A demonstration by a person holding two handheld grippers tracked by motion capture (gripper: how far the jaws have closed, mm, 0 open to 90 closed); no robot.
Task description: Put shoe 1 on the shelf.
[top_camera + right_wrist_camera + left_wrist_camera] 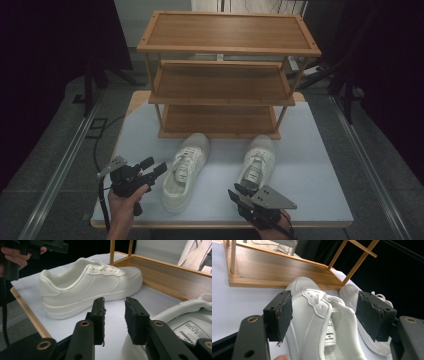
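Two white sneakers stand on the white table in front of a wooden rack, toes toward it: the left shoe (185,170) and the right shoe (257,162). My left gripper (156,166) hovers just left of the left shoe's heel end, open wide. In the left gripper view (325,305) that left shoe (312,315) lies beyond the jaws, with the right shoe (350,296) behind it. My right gripper (235,192) sits by the right shoe's heel. In the right gripper view (114,310) its jaws stand a narrow gap apart with nothing between them.
The three-shelf wooden rack (225,47) stands at the table's back, its bottom shelf (274,272) bare. The table's front edge (220,223) runs just beneath both hands. Dark curtains hang at both sides. In the right gripper view the left shoe (87,285) lies ahead.
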